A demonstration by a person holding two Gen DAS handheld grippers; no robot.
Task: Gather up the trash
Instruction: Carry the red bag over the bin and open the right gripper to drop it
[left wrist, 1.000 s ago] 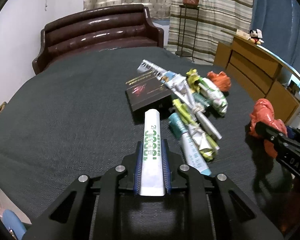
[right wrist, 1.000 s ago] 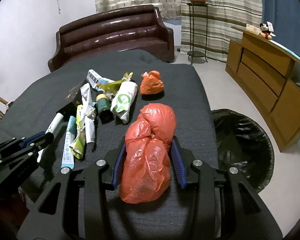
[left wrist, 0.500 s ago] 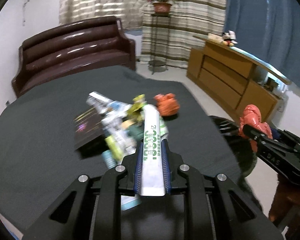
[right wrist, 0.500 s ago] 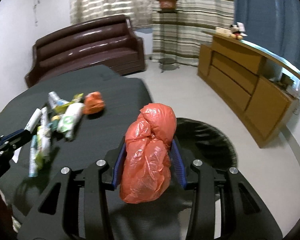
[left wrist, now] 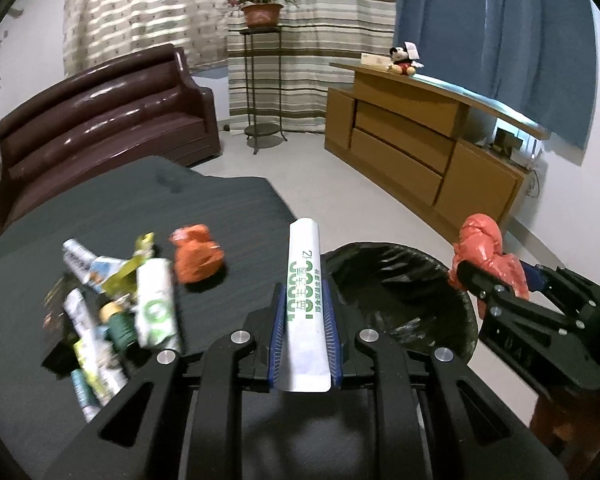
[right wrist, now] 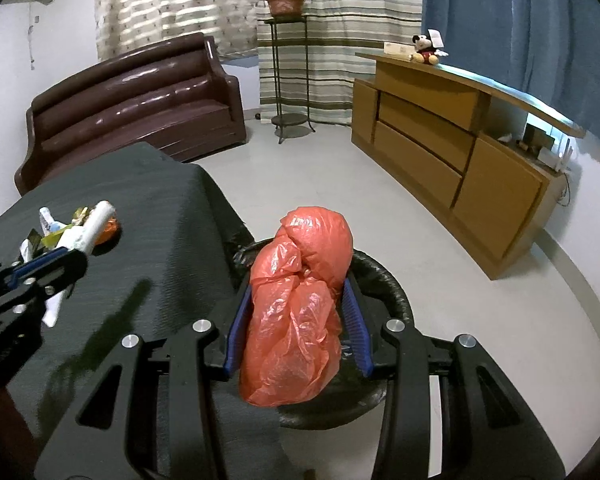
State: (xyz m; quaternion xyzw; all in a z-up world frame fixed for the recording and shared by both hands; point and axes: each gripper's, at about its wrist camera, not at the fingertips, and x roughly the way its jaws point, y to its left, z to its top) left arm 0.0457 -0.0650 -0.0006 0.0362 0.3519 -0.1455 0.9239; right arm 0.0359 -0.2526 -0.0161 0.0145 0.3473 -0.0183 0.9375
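My left gripper is shut on a white tube with green print, held above the table edge next to the black-lined trash bin. My right gripper is shut on a crumpled red plastic bag, held over the bin. The right gripper and its bag also show in the left wrist view. The left gripper with its tube shows in the right wrist view. A pile of wrappers and tubes and a second red bag ball lie on the dark table.
A brown leather sofa stands behind the table. A wooden sideboard runs along the right wall. A plant stand is by the curtains. Pale floor lies between table and sideboard.
Both grippers have swung right from above the trash pile toward the bin, each keeping its load. The bin now lies beneath the right gripper and beside the left one.
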